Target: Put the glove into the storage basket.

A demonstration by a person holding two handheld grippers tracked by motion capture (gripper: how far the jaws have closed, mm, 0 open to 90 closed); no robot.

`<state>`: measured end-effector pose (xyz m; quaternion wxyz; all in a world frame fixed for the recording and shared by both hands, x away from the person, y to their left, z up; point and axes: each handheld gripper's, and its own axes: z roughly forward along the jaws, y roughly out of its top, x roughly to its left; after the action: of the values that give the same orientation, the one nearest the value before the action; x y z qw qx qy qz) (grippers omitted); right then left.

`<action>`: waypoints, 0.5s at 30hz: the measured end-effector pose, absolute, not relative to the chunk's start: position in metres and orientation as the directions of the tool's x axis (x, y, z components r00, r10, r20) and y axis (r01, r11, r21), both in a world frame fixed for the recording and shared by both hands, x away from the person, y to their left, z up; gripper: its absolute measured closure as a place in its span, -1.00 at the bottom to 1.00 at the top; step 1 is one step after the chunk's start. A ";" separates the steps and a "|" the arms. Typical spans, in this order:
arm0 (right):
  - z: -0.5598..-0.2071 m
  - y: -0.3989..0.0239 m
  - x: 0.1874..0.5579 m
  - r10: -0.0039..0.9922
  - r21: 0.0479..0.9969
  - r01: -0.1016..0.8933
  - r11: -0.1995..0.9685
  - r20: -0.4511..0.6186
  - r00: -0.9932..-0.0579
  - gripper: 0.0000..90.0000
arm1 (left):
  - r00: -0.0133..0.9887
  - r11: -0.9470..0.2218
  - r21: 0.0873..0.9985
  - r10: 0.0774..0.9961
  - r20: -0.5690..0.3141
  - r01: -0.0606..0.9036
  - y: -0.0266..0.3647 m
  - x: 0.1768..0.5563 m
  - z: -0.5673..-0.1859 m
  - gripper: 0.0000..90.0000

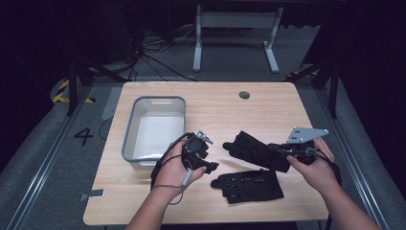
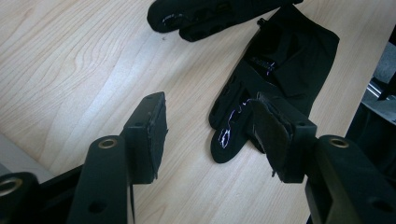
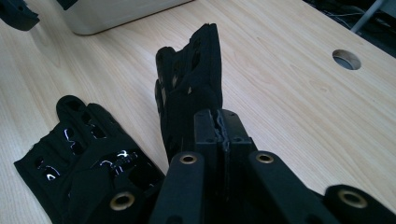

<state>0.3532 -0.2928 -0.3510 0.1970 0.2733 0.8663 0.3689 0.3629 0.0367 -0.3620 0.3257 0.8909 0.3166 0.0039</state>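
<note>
Right tongs pinched flat on the cuff of one black glove, lifted just off the desk. Left tongs spread wide, empty, above the second glove lying flat on the desk. Probably mid-pickup, bound for the grey bin; next, swinging left and releasing over it. Counted: two gloves, one bin.
</note>
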 end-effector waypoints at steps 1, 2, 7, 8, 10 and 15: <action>-0.352 -0.292 0.353 0.620 0.746 0.327 0.580 -0.144 -0.771 0.96 | 0.799 -0.587 0.583 0.567 -0.200 0.562 0.037 0.363 -0.362 0.00; -0.354 -0.291 0.352 0.619 0.745 0.325 0.582 -0.147 -0.772 0.96 | 0.799 -0.587 0.583 0.567 -0.200 0.562 0.037 0.363 -0.362 0.00; -0.362 -0.288 0.349 0.608 0.739 0.316 0.595 -0.156 -0.779 0.96 | 0.799 -0.588 0.582 0.567 -0.198 0.561 0.036 0.362 -0.361 0.00; -0.364 -0.288 0.348 0.606 0.736 0.316 0.599 -0.159 -0.780 0.96 | 0.800 -0.588 0.582 0.567 -0.197 0.561 0.036 0.362 -0.362 0.00; -0.368 -0.287 0.348 0.601 0.730 0.312 0.608 -0.168 -0.781 0.96 | 0.800 -0.589 0.582 0.567 -0.197 0.561 0.036 0.362 -0.361 0.00; -0.373 -0.285 0.344 0.592 0.724 0.308 0.617 -0.169 -0.788 0.95 | 0.798 -0.585 0.584 0.568 -0.199 0.562 0.037 0.362 -0.361 0.00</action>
<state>0.3435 -0.2850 -0.3731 0.2004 0.2567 0.8765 0.3544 0.3621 0.0369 -0.3612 0.3265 0.8903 0.3174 0.0049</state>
